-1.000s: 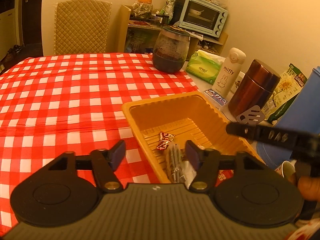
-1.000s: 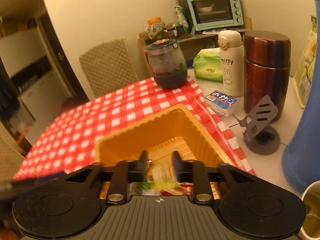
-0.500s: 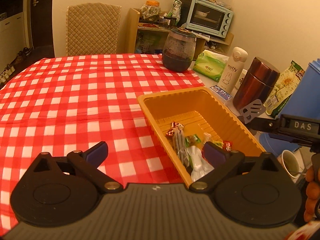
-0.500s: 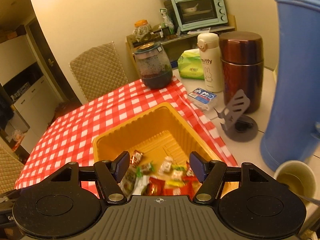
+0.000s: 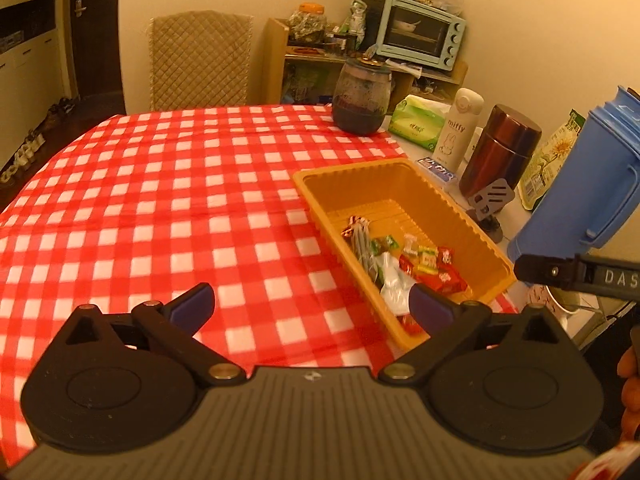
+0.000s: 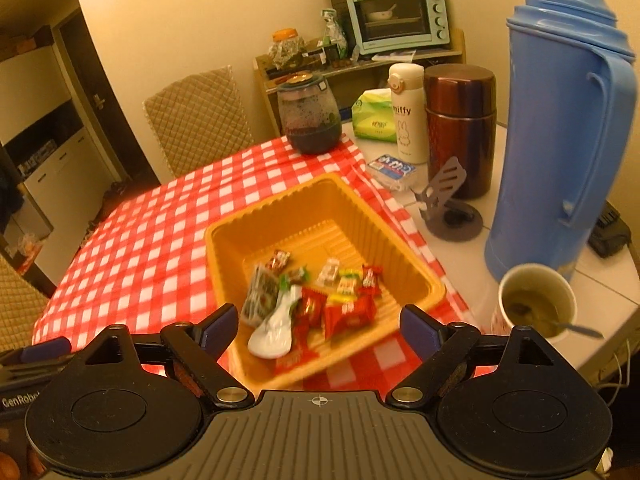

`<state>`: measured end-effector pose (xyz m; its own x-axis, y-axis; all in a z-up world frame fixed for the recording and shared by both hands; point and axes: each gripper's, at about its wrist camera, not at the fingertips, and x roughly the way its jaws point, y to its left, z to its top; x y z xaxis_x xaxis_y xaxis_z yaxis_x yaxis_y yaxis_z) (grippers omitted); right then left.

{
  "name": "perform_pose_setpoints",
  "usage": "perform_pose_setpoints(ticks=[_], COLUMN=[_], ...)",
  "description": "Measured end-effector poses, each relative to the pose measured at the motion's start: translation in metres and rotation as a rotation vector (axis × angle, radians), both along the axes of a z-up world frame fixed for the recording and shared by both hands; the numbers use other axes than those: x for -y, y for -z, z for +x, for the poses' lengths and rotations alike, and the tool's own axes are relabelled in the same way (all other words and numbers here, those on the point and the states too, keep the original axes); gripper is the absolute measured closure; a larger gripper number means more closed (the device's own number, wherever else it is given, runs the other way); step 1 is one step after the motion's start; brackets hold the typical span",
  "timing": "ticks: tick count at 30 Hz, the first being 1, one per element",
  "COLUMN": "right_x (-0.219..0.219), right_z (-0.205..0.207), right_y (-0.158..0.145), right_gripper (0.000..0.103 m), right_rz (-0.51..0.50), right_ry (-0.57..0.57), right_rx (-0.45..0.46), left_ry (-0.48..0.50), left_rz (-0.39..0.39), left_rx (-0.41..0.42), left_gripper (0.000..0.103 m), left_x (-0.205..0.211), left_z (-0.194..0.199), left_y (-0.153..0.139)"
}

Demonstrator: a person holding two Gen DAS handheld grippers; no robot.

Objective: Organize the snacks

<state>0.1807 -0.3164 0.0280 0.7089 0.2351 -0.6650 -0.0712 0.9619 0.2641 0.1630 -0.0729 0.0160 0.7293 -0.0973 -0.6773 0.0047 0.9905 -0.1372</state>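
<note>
An orange plastic tray sits on the red-checked tablecloth near the table's right side. Several wrapped snacks lie heaped in its near half, red and yellow wrappers around a white packet. My left gripper hangs wide open over the cloth just left of the tray's near corner, nothing between its fingers. My right gripper is pulled back above the tray's near edge, its jaws opening and clear of the snacks. The right gripper's finger shows in the left wrist view.
Right of the tray stand a blue thermos jug, a brown flask, a white bottle, a phone stand and a paper cup with a spoon. A dark glass jar and a padded chair sit beyond.
Both grippers opened wide and drew back and up from the tray. The right one let go of a snack, which now lies with the others inside.
</note>
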Motion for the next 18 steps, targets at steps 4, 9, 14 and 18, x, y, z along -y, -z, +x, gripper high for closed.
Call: perform_pose_setpoints(ticks=[4,9,14,18], right_x=[-0.009,-0.022,-0.032,-0.037], right_z=[-0.021,-0.043,-0.061,-0.073], right_y=[-0.003,-0.005,-0.007,-0.009], right_gripper=[0.015,0.015,0.015,0.015], right_rz=[-0.016,-0.058,-0.084,-0.096], right_ry=[-0.016,-0.041,-0.051,-0.062], right_rx=[-0.002,0.002,0.006,0.011], left_ry=[-0.016,-0.032,-0.071,-0.087], left_rz=[0.028,0.026,0.038,0.033], left_rx=[0.013,0.016,0.012,0.009], left_gripper=[0.001,0.001,0.000,0.000], left_x=[-0.001,-0.003,-0.005,-0.009], left_z=[-0.022,-0.048,-0.067,-0.080], left_y=[-0.008,-0.015,-0.019,-0.020])
